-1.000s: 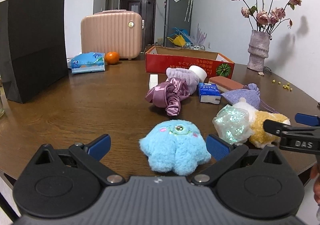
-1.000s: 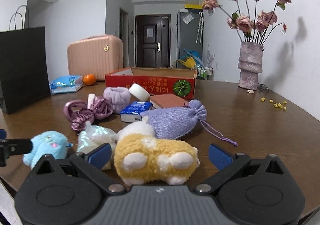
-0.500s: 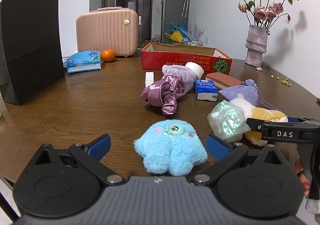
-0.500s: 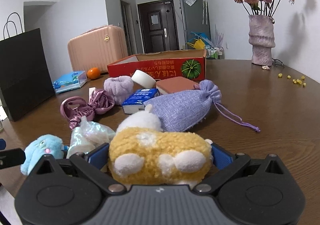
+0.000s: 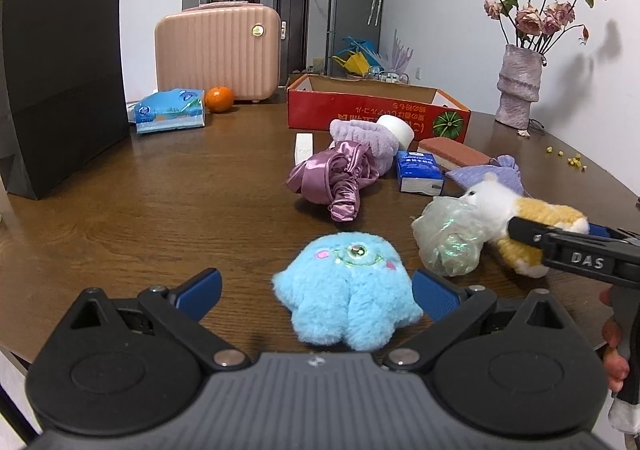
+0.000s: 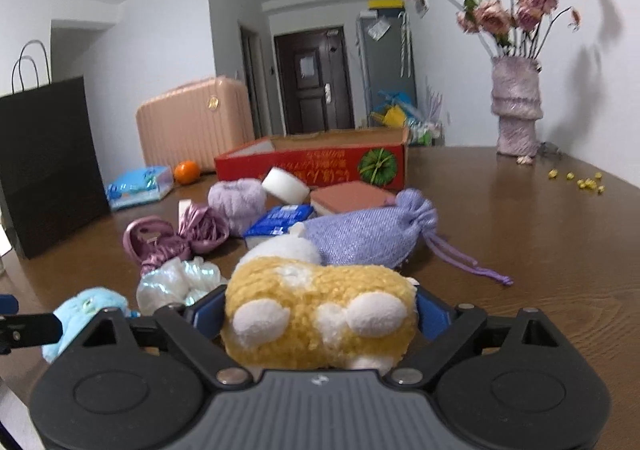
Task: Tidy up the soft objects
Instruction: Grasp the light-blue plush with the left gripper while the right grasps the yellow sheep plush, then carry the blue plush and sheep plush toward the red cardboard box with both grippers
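Yellow fleece filled the lower centre of the right wrist view: the right tool (image 6: pixel 320 314) had just been closing, its blue pads pressed against both flanks of the yellow-and-white plush toy (image 6: pixel 320 314), whose underside was hidden by the tool body. Low in the left wrist view, the left tool (image 5: pixel 316 290) stood apart around the fluffy blue plush (image 5: pixel 348 290) on the wooden tabletop (image 5: pixel 160 190). Fingers (image 5: pixel 612 350) were cut off at the right edge.
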Demonstrator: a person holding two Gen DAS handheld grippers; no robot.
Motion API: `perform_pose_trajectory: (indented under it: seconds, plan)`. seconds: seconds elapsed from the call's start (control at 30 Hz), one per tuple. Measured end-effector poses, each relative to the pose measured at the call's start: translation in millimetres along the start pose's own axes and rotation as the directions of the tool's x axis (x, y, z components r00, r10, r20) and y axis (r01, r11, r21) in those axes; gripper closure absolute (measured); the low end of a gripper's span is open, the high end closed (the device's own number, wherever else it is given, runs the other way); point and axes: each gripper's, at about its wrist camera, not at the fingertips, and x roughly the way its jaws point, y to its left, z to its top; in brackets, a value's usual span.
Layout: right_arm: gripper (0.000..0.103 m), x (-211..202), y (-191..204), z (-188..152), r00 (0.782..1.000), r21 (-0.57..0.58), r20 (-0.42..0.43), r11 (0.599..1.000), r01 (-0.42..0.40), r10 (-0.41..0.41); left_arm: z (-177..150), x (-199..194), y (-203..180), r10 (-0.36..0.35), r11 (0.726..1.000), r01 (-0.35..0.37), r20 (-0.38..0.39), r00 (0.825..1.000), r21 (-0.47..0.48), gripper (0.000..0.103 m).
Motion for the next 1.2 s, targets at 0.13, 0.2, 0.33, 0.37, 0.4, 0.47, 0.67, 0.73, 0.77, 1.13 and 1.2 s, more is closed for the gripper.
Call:
perform_pose_trajectory:
  seconds: [0.13, 0.2, 0.33, 0.37, 0.4, 0.47, 0.67, 0.73, 0.77, 1.13, 1.2]
  plan:
    - [0.01, -14.4, -7.5, 0.2, 0.998, 0.03, 0.065, 0.999, 0.02, -0.022, 4.4, 0.3, 1.6, -0.005, 1.0, 0.005, -0.009, 1.0, -0.003, 0.0]
    - [0.01, -22.9, -11.7, 0.4, 0.994, 0.045, 0.104, 0.999, 0.029, -0.034, 7.1, 1.0, 1.8, -0.014, 1.0, 0.013, -0.017, 1.0, -0.007, 0.0]
    - [0.01, -40.2, -19.4, -0.9, 0.983, 0.064, 0.172, 0.997, 0.049, -0.06, 13.2, 7.9, -2.2, -0.04, 0.999, 0.04, -0.062, 0.997, -0.012, 0.0]
    - [0.01, -42.6, -20.8, -1.0, 0.982, 0.064, 0.178, 0.997, 0.048, -0.059, 15.0, 11.5, -4.8, -0.041, 0.999, 0.04, -0.076, 0.996, -0.008, 0.0]
    - [0.01, -44.5, -22.1, -1.0, 0.981, 0.064, 0.183, 0.997, 0.048, -0.059, 17.1, 15.9, -7.7, -0.037, 0.999, 0.037, -0.091, 0.995, -0.002, 0.0]
    - [0.01, -47.3, -24.1, -1.6, 0.979, 0.067, 0.193, 0.996, 0.052, -0.064, 20.3, 25.0, -13.5, -0.02, 1.0, 0.02, -0.123, 0.992, 0.005, 0.0]
    - [0.01, -53.3, -28.2, -5.5, 0.977, 0.073, 0.204, 0.996, 0.052, -0.066, 17.9, 43.0, -28.8, 0.016, 0.999, -0.011, -0.182, 0.983, 0.03, 0.0]
    - [0.01, -54.0, -28.7, -6.5, 0.976, 0.076, 0.205, 0.996, 0.052, -0.067, 14.7, 46.8, -31.3, 0.019, 0.999, -0.013, -0.188, 0.982, 0.033, 0.0]
    - [0.01, -54.5, -29.1, -6.9, 0.976, 0.078, 0.205, 0.996, 0.052, -0.067, 13.3, 48.8, -32.5, 0.031, 0.999, -0.025, -0.187, 0.982, 0.038, 0.0]
    - [0.01, -55.4, -25.6, -8.1, 0.976, 0.062, 0.209, 0.997, 0.049, -0.061, 8.0, 55.5, -33.7, 0.063, 0.997, -0.056, -0.172, 0.983, 0.043, 0.015]
    - [0.01, -54.9, -25.8, -8.0, 0.976, 0.061, 0.208, 0.997, 0.047, -0.059, 7.7, 55.2, -33.7, 0.058, 0.998, -0.051, -0.164, 0.985, 0.045, 0.016]
